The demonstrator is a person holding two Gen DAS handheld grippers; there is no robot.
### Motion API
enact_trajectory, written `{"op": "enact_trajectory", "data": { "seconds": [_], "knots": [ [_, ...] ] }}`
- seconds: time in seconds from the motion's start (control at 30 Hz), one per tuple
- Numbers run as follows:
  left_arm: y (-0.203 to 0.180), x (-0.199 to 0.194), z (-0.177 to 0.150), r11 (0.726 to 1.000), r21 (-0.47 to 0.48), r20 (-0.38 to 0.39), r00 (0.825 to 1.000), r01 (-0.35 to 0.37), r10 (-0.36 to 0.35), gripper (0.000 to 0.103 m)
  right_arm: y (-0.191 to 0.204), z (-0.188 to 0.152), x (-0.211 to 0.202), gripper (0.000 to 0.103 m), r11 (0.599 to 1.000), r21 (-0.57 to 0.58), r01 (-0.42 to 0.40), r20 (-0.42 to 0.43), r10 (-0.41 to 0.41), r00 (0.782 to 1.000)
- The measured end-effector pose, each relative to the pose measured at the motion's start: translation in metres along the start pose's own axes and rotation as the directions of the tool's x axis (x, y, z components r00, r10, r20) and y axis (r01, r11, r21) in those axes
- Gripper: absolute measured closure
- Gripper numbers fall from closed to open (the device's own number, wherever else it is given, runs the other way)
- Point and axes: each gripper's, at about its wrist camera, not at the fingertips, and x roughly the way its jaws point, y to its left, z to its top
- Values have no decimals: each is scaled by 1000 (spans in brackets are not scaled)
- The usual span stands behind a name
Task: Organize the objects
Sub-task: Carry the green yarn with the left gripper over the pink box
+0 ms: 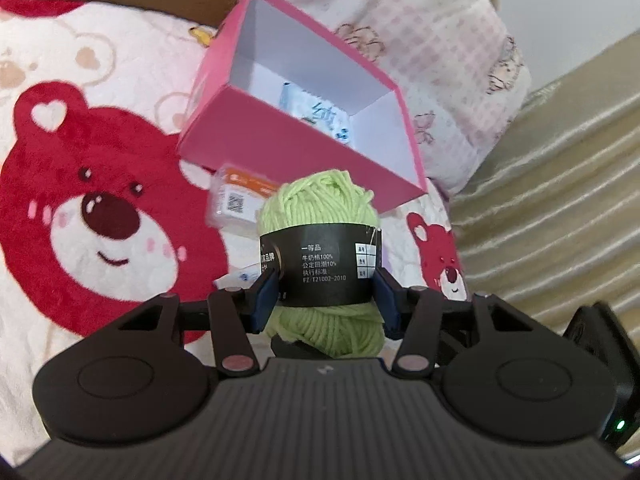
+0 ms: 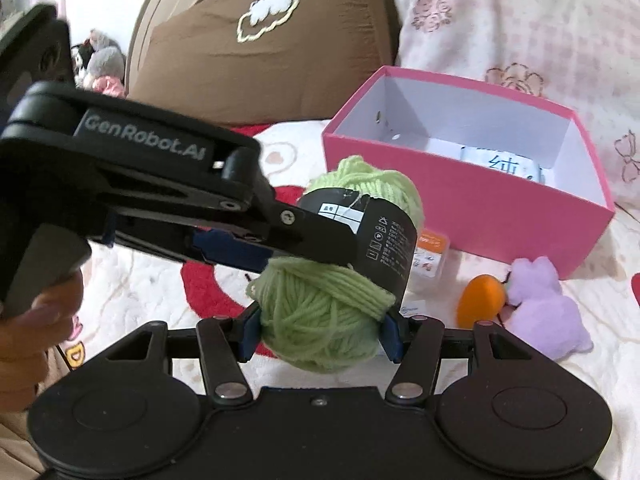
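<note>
Here, green yarn ball (image 1: 320, 216) pinched by both: left gripper (image 1: 326, 292) on its black label band, right gripper (image 2: 320, 328) on lower end, above bear blanket (image 1: 100, 208), near open pink box (image 2: 460, 208).

A bed covered by a cream blanket (image 1: 120, 80) printed with red bears; a brown pillow (image 2: 248, 60) and pink floral pillow (image 1: 440, 40) lean behind, a shiny beige drape (image 1: 560, 200) alongside.
</note>
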Motion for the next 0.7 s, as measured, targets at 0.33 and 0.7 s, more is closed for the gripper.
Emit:
{"op": "enact_trajectory", "data": {
  "seconds": [0.33, 0.7],
  "knots": [
    [-28, -23, 24, 998, 60, 14, 1000, -17, 16, 53, 10, 23, -20, 40, 998, -46, 41, 50, -39, 998],
    [-56, -49, 56, 995, 86, 13, 999, -41, 40, 52, 10, 58, -40, 40, 1000, -27, 5, 104, -2, 995]
  ]
}}
